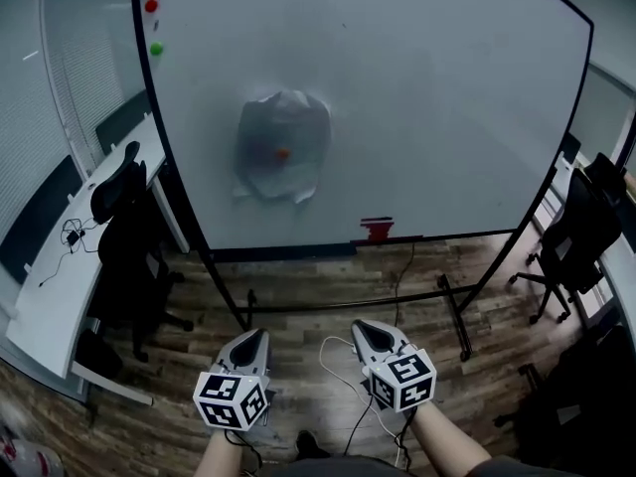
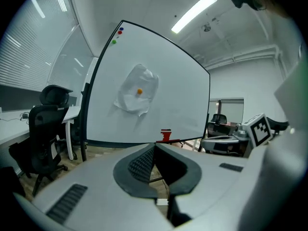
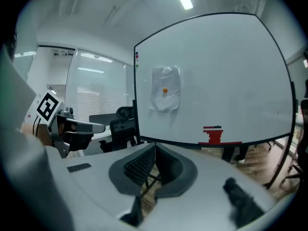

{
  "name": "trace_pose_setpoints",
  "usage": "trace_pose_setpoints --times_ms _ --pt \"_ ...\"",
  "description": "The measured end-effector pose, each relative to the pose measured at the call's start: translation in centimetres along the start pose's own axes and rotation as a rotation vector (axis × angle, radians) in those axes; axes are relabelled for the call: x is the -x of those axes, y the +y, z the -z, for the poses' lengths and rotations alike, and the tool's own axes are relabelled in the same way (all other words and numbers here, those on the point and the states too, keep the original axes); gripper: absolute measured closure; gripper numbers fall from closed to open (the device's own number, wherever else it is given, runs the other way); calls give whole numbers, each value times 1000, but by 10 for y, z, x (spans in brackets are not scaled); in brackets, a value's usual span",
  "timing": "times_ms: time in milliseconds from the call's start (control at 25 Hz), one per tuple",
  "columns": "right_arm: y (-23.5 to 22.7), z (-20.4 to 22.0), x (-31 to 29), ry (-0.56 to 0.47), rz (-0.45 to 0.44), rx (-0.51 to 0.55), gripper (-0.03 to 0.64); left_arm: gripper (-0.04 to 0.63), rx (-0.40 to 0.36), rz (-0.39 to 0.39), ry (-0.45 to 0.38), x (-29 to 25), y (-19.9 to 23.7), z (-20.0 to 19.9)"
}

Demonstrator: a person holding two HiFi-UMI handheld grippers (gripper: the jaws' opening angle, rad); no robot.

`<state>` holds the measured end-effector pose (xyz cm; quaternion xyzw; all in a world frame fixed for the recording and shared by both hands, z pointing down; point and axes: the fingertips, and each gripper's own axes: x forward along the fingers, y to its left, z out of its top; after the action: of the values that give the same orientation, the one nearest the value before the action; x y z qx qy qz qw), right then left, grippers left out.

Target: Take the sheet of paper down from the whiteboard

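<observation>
From the head view, the left claw and the right claw are held side by side low down, both pointing at the whiteboard, which stands well ahead of them across a stretch of wooden floor. The sheet of paper, crumpled, hangs on the board ahead of the left claw and up, pinned by an orange magnet. In the left gripper view the claw's jaws are pressed together with nothing between them, and the paper sits above and slightly left of their tips, far off. In the right gripper view that claw is likewise closed and empty; the paper shows straight above its tips, and a red eraser-like thing lies on the board's ledge to the right. I judge the task barely begun: the approach is unfinished, and opening, gripping and pulling the paper free all remain. No box, bin or tray holding anything can be made out.
</observation>
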<state>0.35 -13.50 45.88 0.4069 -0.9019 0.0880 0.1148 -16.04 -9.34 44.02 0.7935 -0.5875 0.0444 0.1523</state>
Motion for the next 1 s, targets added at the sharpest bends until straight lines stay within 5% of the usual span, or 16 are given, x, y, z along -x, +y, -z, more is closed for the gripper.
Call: trace_pose_setpoints --times_ms 360,640,1000 --pt "-4 -30 -58 -48 78 -33 594 581 5 10 -23 -36 79 -35" --pt "-14 -35 -79 -39 78 -35 594 581 22 22 -25 -61 89 -41" --pt "-36 -66 -135 -75 3 11 594 581 9 -55 -35 -98 110 -63"
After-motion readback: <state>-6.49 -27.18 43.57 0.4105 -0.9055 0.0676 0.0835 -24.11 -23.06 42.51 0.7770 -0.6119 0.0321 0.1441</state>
